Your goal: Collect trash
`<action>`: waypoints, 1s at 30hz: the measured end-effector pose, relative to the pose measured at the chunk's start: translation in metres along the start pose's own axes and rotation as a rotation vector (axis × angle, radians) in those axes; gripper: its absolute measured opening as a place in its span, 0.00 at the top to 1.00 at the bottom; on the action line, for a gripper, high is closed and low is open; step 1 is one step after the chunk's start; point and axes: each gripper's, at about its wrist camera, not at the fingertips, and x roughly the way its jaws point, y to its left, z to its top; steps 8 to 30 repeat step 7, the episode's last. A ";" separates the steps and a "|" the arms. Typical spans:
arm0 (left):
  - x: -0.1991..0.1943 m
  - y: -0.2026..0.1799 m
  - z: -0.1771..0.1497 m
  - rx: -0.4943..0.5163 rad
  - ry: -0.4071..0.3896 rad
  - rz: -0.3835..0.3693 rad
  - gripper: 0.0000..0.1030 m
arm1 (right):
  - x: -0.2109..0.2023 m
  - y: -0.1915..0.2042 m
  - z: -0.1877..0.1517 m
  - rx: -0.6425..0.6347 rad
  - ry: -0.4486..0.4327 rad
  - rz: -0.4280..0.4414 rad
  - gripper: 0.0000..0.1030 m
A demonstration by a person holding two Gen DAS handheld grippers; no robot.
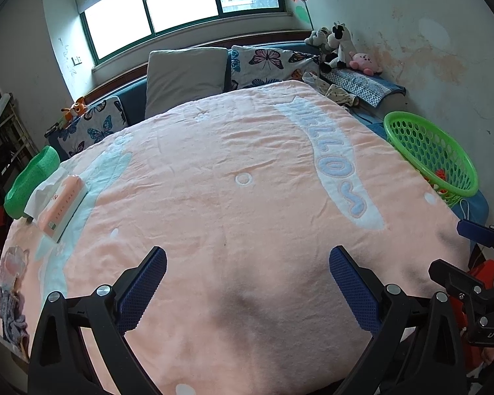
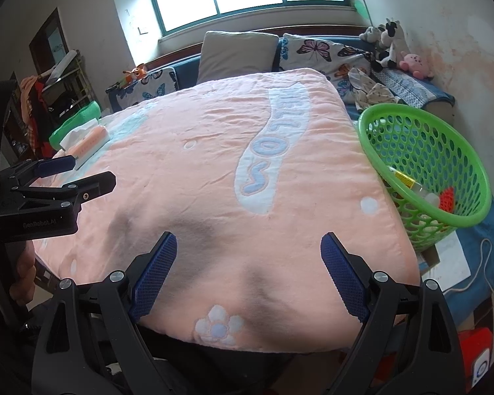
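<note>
A green perforated basket (image 2: 425,168) sits at the right edge of the bed, tipped toward me; it also shows in the left wrist view (image 1: 431,154). Inside it lie a clear plastic bottle (image 2: 411,184) and a red-orange piece (image 2: 446,197). My left gripper (image 1: 247,286) is open and empty above the near end of the pink blanket (image 1: 230,197). My right gripper (image 2: 248,273) is open and empty above the blanket's front edge. The left gripper also shows at the left of the right wrist view (image 2: 79,172).
A pink tissue pack (image 1: 61,205) with white tissue and a green cloth (image 1: 29,177) lie at the bed's left edge. Crumpled grey and pink items (image 1: 11,293) lie at the near left corner. Pillows (image 1: 184,75) and plush toys (image 1: 339,46) line the headboard.
</note>
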 end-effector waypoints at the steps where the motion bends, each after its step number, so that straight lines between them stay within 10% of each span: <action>1: 0.000 0.000 0.000 0.000 0.002 0.000 0.07 | 0.000 0.001 0.000 -0.002 0.000 0.001 0.14; 30: 0.001 0.000 0.000 0.005 0.003 0.003 0.07 | -0.001 -0.001 0.000 -0.001 -0.002 -0.002 0.14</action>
